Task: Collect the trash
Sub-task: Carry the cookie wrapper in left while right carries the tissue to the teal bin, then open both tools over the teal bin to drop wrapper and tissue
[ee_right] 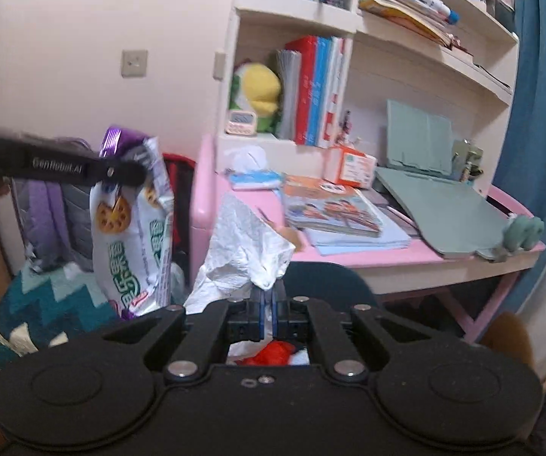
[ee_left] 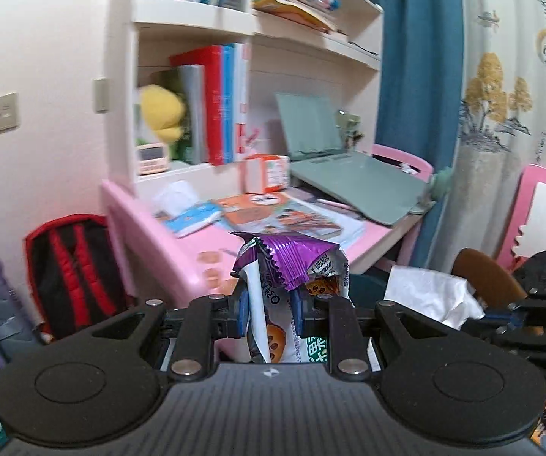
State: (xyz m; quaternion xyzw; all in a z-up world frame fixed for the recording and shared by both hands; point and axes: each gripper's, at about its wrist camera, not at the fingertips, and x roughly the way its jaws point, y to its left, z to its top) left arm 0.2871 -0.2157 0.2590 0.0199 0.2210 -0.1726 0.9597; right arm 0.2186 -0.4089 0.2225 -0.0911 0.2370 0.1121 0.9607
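Dangling from the left gripper (ee_left: 271, 304), clamped on its crinkled top at lower centre, the snack bag (ee_left: 292, 266) looks light, crackly and slippery, so pinching a fold suits it. Soft tissue (ee_right: 242, 250) sits pinched in the right gripper (ee_right: 269, 304). Behind, a cluttered pink desk (ee_right: 406, 256) fills mid-frame.

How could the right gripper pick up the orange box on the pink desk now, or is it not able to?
Probably not as things stand. The right gripper is already shut on a white tissue, so it has no free jaws. The orange box sits unobstructed on the pink desk, but further away.
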